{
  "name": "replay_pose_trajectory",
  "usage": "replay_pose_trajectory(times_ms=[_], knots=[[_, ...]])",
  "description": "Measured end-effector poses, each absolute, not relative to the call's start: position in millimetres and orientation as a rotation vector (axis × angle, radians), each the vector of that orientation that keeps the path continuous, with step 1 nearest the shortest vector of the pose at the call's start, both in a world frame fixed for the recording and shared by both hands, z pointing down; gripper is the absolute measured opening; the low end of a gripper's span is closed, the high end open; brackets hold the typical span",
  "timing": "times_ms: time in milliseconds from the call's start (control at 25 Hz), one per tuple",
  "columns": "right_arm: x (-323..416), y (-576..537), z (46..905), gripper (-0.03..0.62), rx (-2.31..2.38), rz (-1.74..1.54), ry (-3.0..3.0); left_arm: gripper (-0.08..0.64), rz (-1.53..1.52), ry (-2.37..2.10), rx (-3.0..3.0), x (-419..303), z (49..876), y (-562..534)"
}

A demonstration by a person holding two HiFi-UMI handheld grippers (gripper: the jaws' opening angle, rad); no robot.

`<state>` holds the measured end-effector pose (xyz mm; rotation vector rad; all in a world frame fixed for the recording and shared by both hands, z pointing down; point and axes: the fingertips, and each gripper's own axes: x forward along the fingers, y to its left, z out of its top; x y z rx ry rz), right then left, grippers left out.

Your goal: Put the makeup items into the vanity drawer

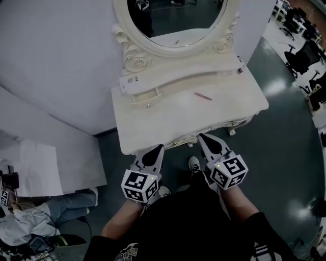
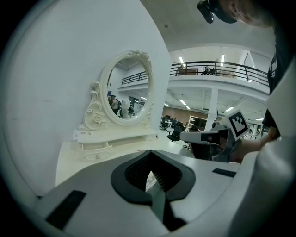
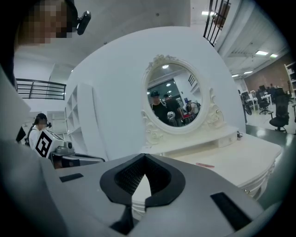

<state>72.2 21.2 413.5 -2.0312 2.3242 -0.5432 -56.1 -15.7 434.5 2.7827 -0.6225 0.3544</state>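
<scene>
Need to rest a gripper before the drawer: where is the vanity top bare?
The tabletop is mostly bare: a wide patch from the raised shelf to the front edge, left of the pink makeup stick, and a smaller one between that stick and the right corner. The back is crowded by the shelf and mirror.

The vanity table [image 1: 153, 125] stands against the wall, with the mirror [image 1: 175, 18] at the middle of its back edge and a raised shelf [image 1: 204, 76] running below the mirror from left to right. A small drawer [image 1: 146, 98] sits under the shelf's left end, and a slim makeup stick [image 1: 202, 96] lies on the tabletop right of centre, just in front of the shelf. The left gripper [image 1: 155, 149] and the right gripper [image 1: 204, 137] are side by side at the table's front edge, well apart from the stick.
</scene>
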Motion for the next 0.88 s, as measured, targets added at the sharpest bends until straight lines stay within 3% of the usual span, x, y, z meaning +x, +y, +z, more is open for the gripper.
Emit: replay_pose_trajectory(times_ms=[880], knots=[[223.9, -78.6, 477.9, 0.028, -2.067, -0.640, 2.497, 0.000, 0.419, -0.711, 2.694, 70.7, 482.4, -81.9]])
